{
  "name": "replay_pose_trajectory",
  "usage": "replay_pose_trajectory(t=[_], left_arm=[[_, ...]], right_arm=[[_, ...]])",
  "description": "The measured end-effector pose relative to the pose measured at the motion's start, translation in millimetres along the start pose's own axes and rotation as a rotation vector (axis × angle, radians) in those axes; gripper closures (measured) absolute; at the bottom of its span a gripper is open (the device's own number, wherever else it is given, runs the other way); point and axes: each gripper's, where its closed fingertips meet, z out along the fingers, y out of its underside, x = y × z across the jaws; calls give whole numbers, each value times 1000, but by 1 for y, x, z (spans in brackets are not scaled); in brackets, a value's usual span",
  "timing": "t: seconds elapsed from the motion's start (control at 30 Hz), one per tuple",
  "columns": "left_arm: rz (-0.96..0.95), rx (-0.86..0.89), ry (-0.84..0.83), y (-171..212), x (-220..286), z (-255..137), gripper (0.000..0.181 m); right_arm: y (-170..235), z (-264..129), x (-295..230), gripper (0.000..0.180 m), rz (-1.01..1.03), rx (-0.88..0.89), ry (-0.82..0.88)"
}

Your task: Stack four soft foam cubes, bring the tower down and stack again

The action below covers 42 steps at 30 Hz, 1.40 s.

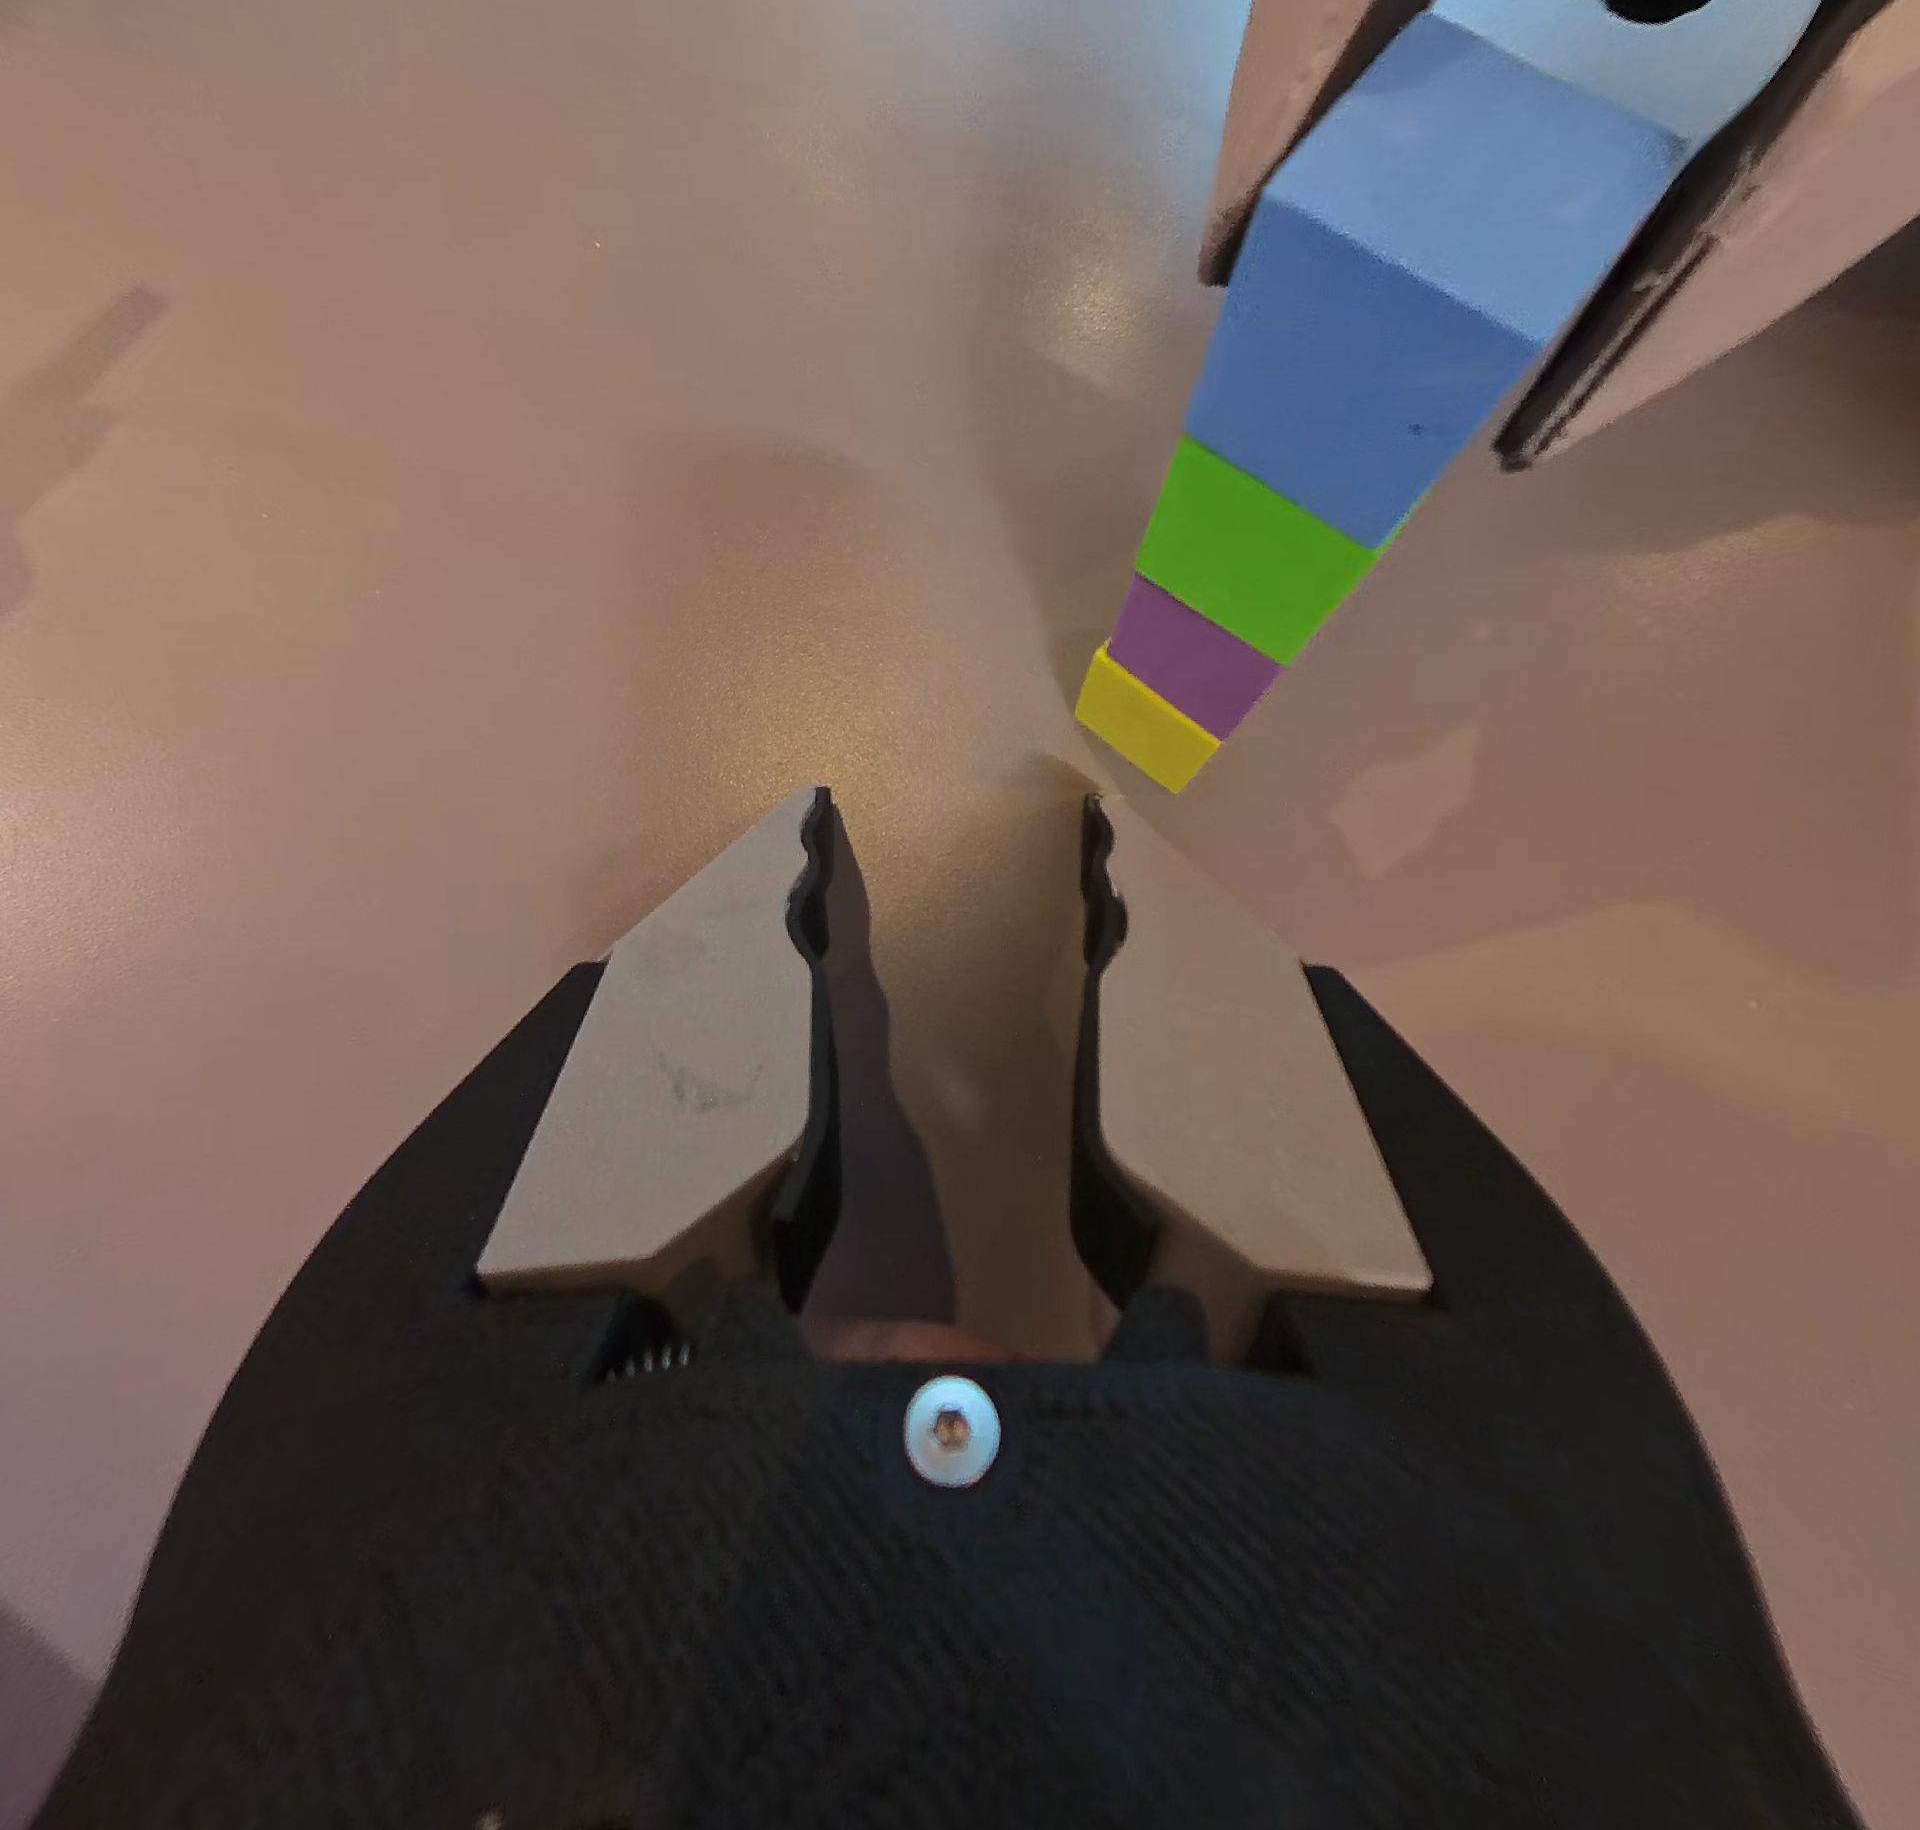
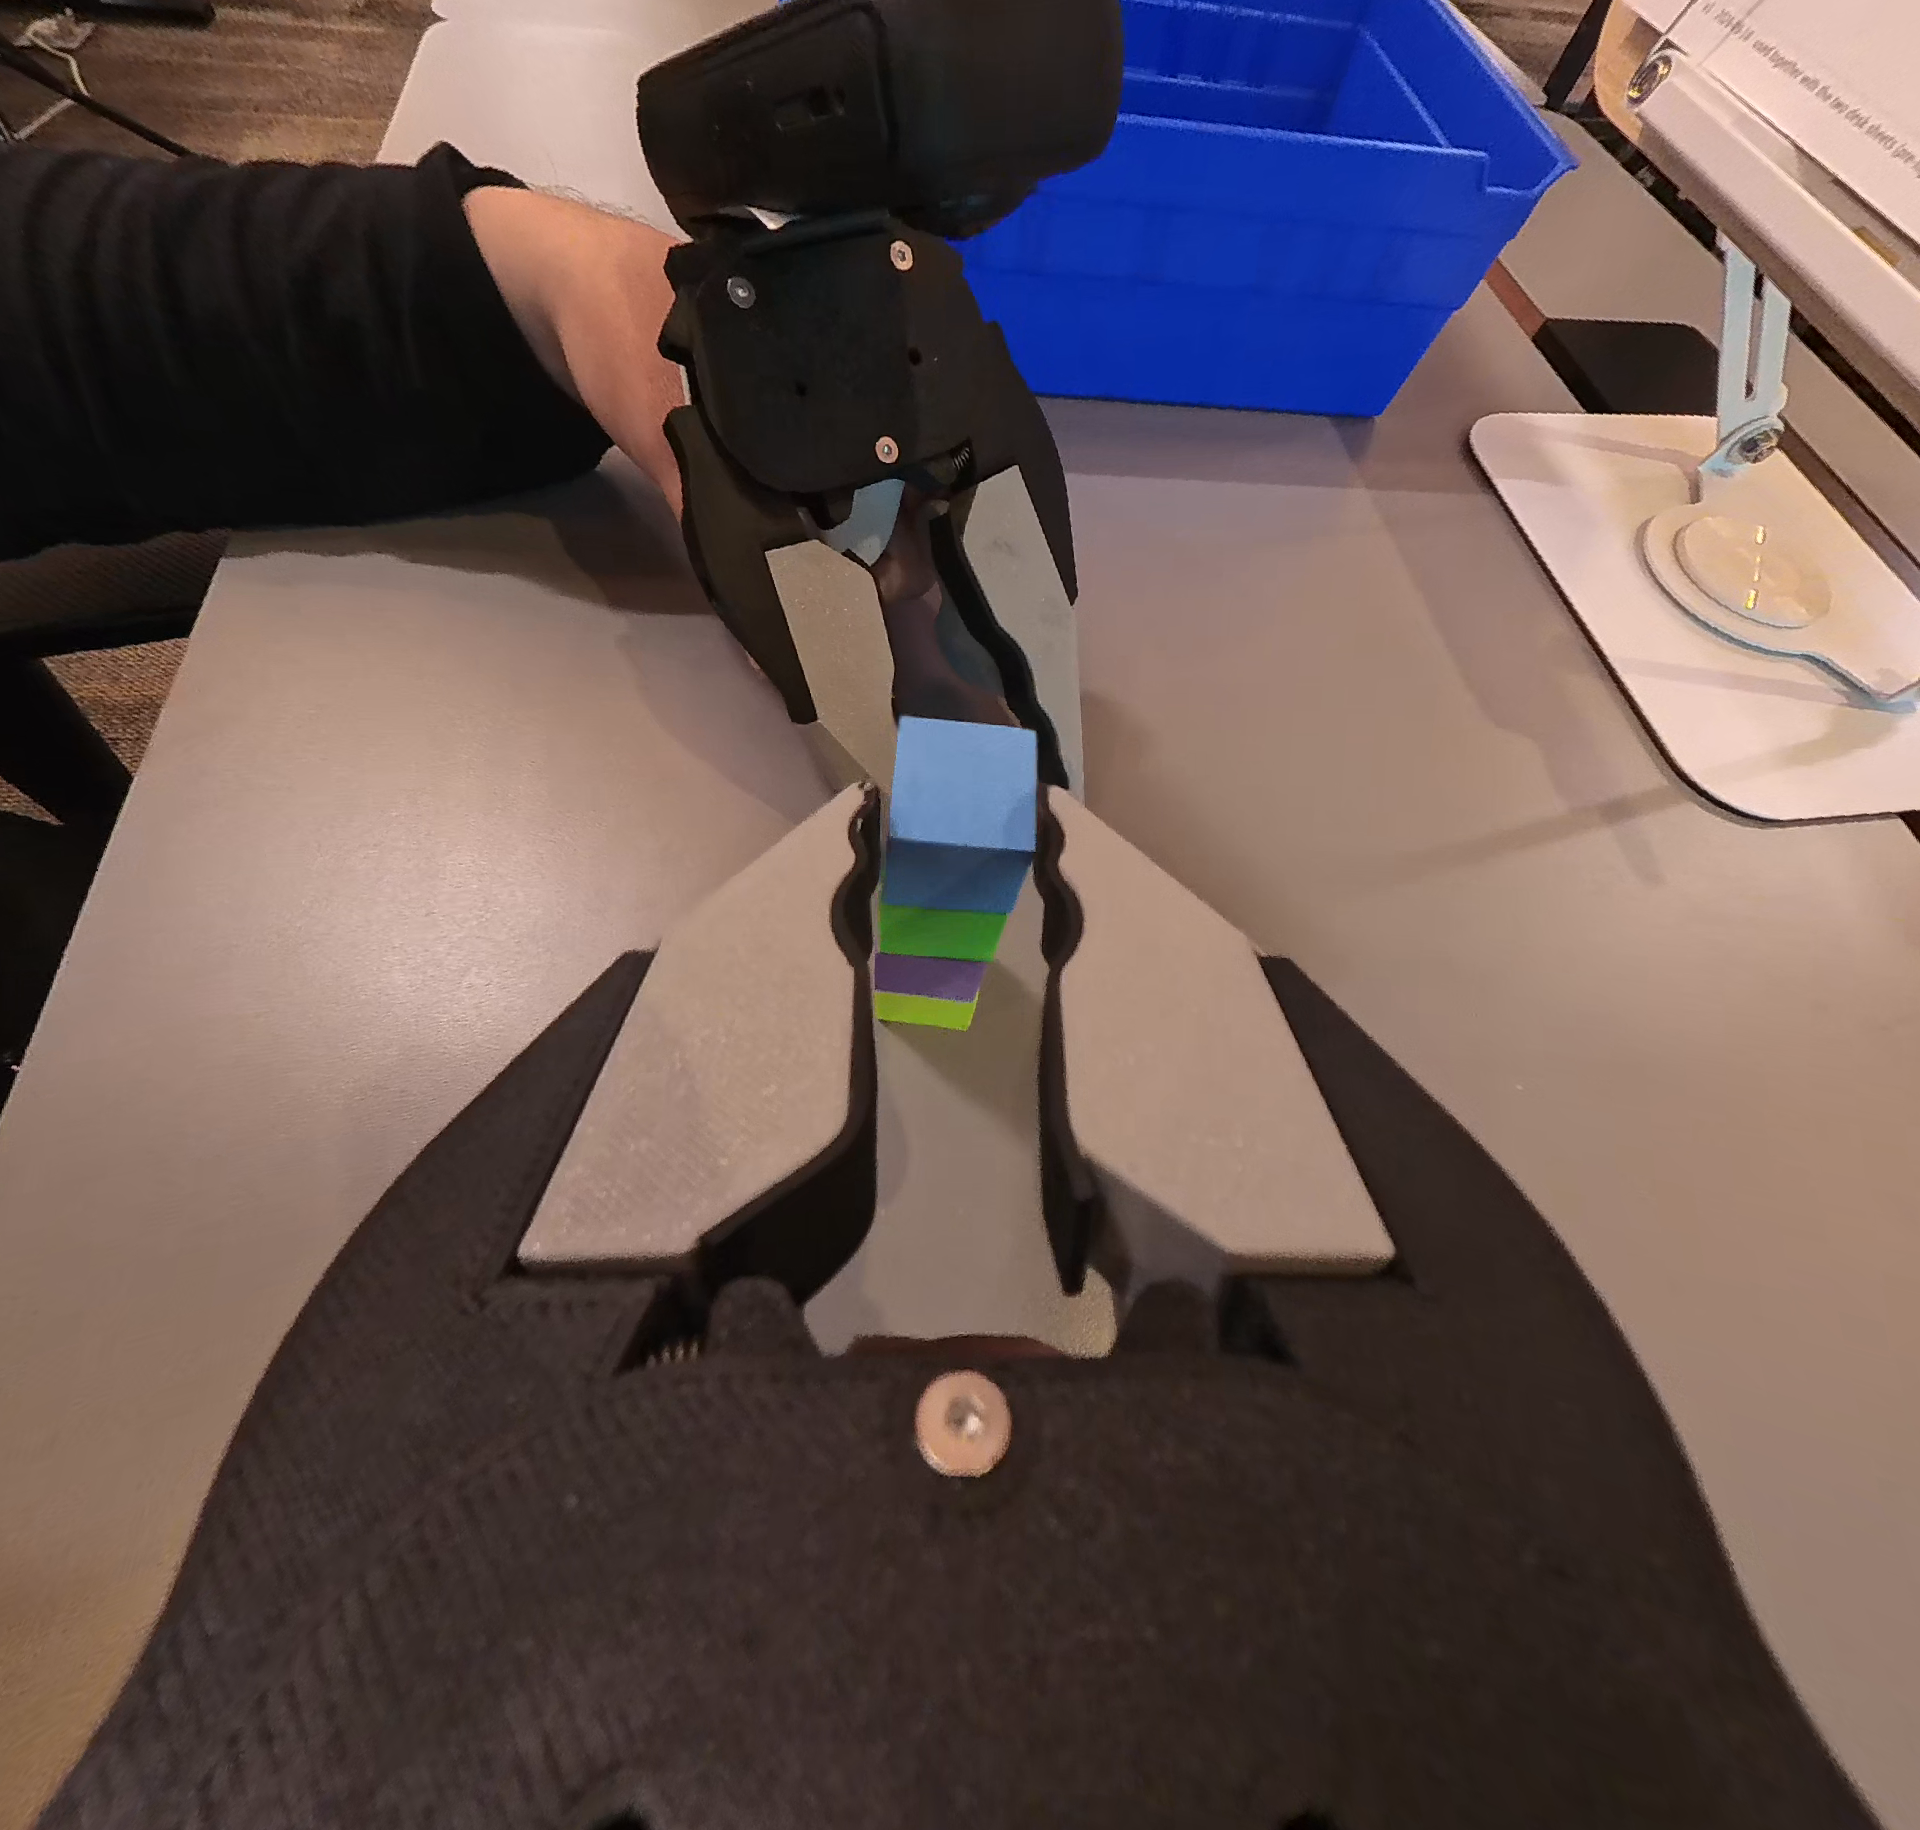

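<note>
Your right gripper [image 2: 956, 824] stands around the soft blue foam cube [image 2: 964, 788], the top one of a straight upright tower with the green foam cube [image 2: 943, 930], the purple foam cube [image 2: 928, 976] and the yellow foam cube [image 2: 925, 1009] under it on the grey table [image 2: 1351, 741]; the fingers lie at both its sides, but whether they press it or only frame it, I cannot tell. Your left gripper [image 1: 956, 804] is half open and holds nothing, low just behind the tower's foot, so the tower's long axis stands upward before its tips, slightly to the right. The cubes carry no writing; the white board with printed lines far to the right is not important here.
</note>
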Motion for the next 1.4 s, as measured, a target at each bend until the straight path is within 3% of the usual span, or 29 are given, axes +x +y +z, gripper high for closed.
replay_pose_trajectory(t=[0.4, 0.5, 0.67, 0.9, 1.1, 1.4], left_arm=[[0, 0, 0, 0, 0, 0, 134], [0, 0, 0, 0, 0, 0, 134], [0, 0, 0, 0, 0, 0, 134], [-3, 0, 2, 0, 0, 0, 134], [-5, 1, 3, 0, 0, 0, 135], [-32, 7, 13, 0, -1, -2, 137]], right_arm=[[-6, -5, 10, 132, 12, 33, 55], [-16, -16, 27, 121, -2, 92, 161], [-24, -46, 62, 123, 61, 188, 341], [-21, -56, 63, 124, 148, 241, 262], [-16, -50, 58, 132, 111, 189, 258], [9, -40, 50, 180, 84, 25, 207]])
